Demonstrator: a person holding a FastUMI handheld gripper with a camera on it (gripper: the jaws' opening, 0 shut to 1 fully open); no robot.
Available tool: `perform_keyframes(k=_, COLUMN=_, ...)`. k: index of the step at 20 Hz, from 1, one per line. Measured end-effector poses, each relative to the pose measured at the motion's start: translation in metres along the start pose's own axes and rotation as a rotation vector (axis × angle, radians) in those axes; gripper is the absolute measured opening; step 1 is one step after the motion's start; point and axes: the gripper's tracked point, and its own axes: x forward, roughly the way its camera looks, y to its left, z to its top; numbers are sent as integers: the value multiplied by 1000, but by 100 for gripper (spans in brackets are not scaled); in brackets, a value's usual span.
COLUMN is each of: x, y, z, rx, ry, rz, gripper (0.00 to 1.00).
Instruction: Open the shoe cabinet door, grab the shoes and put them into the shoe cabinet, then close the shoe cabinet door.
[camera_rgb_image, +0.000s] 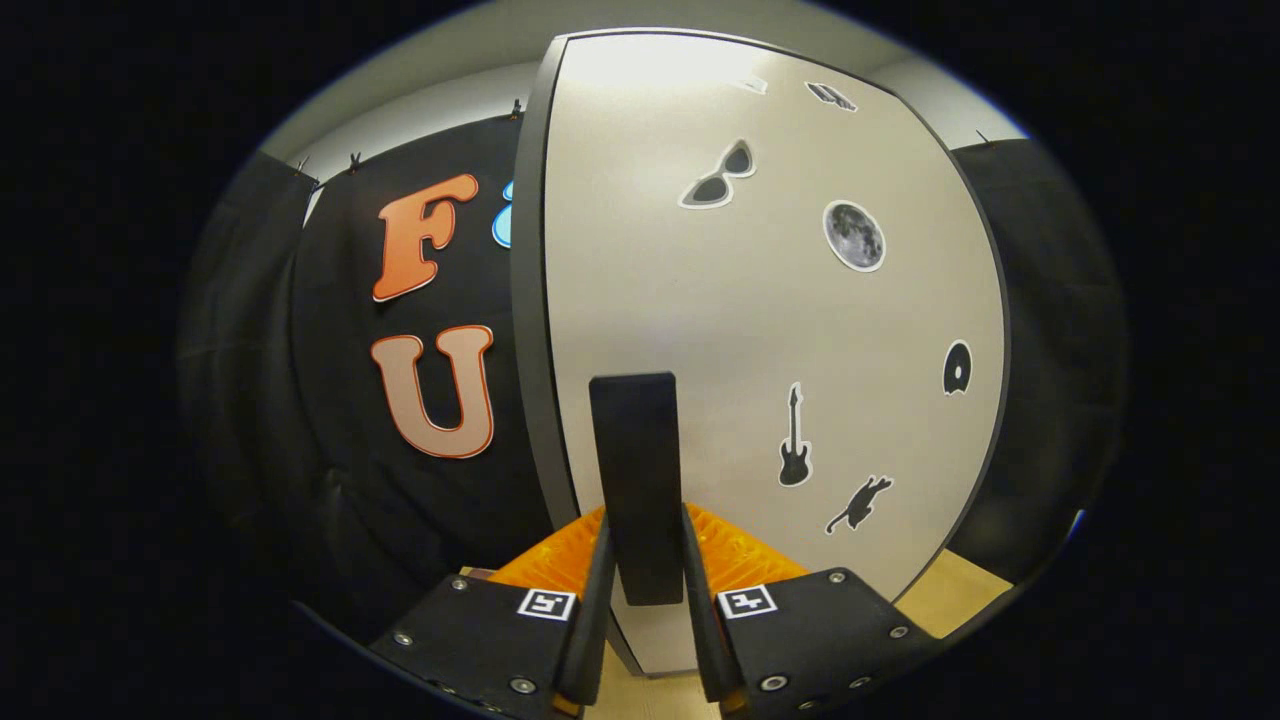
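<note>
The shoe cabinet door (760, 330) is a pale panel with a dark edge, standing straight ahead and very close. It carries small black stickers: sunglasses, a moon, a guitar, a cat. A black upright bar handle (636, 470) is mounted near the door's left edge. My gripper (644, 545) has both fingers pressed against the sides of this handle, shut on it. I cannot tell from here how far the door stands from the cabinet body. No shoes are in sight.
The booth's black cloth wall (330, 400) hangs to the left and right of the door. A light wooden floor strip (965, 595) runs below the door at the right.
</note>
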Motion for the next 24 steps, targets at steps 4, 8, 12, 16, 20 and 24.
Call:
perform_keyframes(k=4, x=-5, y=-2, z=1, rx=-37, ry=-23, rz=5, gripper=31)
perform_keyframes(k=8, x=-31, y=-2, z=5, rx=-31, ry=-12, rz=41, gripper=30)
perform_keyframes(k=12, x=-57, y=-12, z=6, rx=-35, ry=-3, rz=69, gripper=30)
perform_keyframes(k=16, x=-82, y=-28, z=4, rx=-38, ry=5, rz=68, gripper=30)
perform_keyframes(k=20, x=-98, y=-44, z=2, rx=-29, ry=14, rz=45, gripper=28)
perform_keyframes(k=24, x=-113, y=-60, z=2, rx=-44, ry=17, rz=9, gripper=26)
